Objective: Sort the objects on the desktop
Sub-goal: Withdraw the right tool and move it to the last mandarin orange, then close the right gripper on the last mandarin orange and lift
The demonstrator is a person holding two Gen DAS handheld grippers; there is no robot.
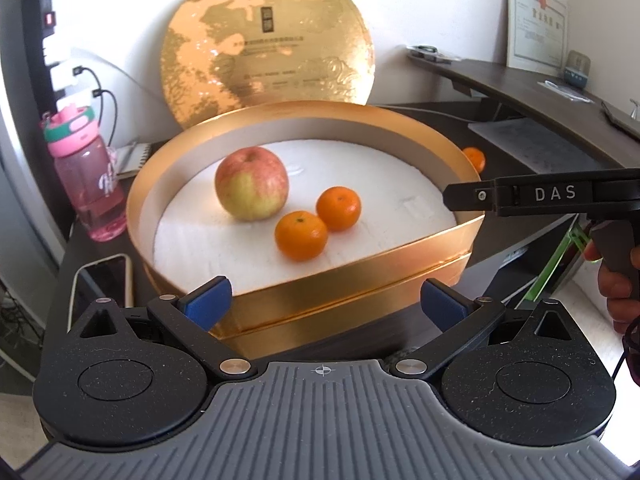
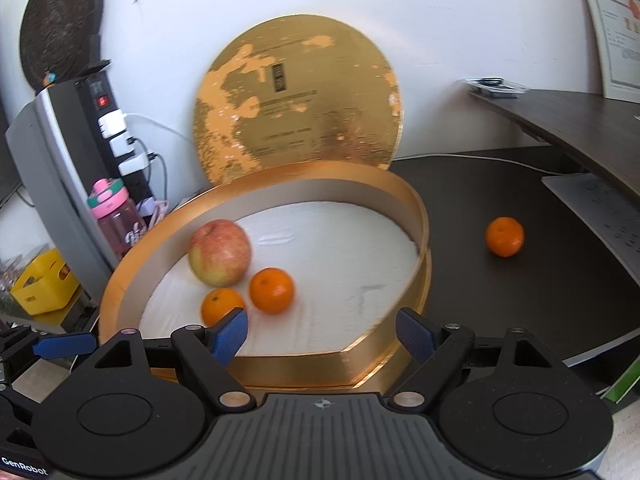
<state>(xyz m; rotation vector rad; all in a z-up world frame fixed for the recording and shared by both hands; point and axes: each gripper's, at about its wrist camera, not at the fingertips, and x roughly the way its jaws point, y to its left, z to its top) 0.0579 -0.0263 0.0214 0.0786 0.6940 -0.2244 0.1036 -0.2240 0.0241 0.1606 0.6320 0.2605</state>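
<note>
Both your left gripper (image 1: pixel 324 300) and right gripper (image 2: pixel 322 334) were wide, empty; loose tangerine (image 2: pixel 505 237) at 2 o'clock of the gold box (image 2: pixel 420 216) could've rolled if nudged.

In the right wrist view, your open way lies right of centre: bare dark desk (image 2: pixel 460 200) surrounds the lone tangerine (image 2: pixel 505 236). The gold box wall (image 2: pixel 280 364) rises across the lower middle, its upright lid (image 2: pixel 298 100) blocks the back, and the raised shelf (image 2: pixel 560 116) overhangs the upper right.
</note>
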